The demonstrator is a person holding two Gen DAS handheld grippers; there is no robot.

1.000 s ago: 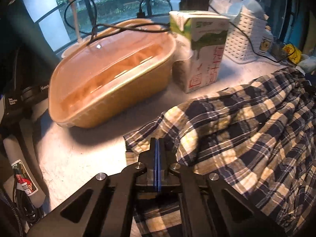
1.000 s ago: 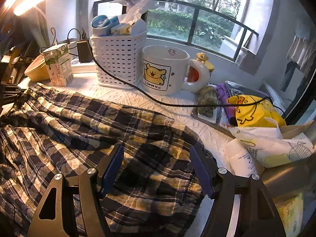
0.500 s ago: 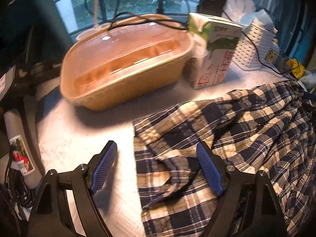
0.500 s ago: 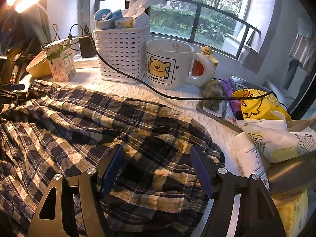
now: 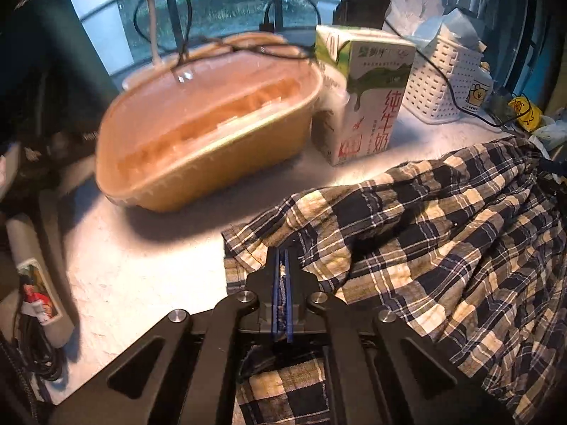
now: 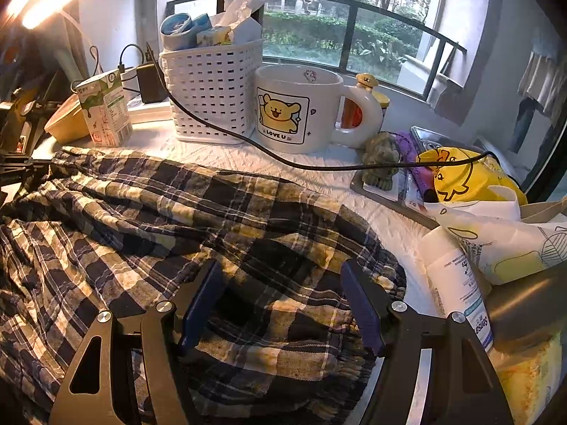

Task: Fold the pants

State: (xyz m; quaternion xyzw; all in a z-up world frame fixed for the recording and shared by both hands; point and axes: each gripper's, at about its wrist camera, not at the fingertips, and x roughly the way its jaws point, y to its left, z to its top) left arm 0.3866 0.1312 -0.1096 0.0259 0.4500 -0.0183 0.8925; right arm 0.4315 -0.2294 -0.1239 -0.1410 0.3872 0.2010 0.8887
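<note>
Blue, black and cream plaid pants [image 5: 436,248] lie crumpled across the white table top; they also show in the right wrist view [image 6: 149,219]. My left gripper [image 5: 282,262] is shut on a hem edge of the pants at their left end, fabric pinched between the blue pads. My right gripper [image 6: 281,283] is open, its fingers [image 6: 358,301] spread over the bunched elastic waistband end [image 6: 372,272] at the right, holding nothing.
A lidded tan food container [image 5: 205,120] and a milk carton [image 5: 368,92] stand just behind the left end. A white basket [image 6: 212,92], a bear mug [image 6: 297,106], a black cable [image 6: 319,166], a tray with a yellow bag [image 6: 467,177] and a white bottle [image 6: 460,283] crowd the back and right.
My left gripper was shut, opened half a second ago, and has now shut again on the pants hem. The right gripper stays open over the waistband end.
</note>
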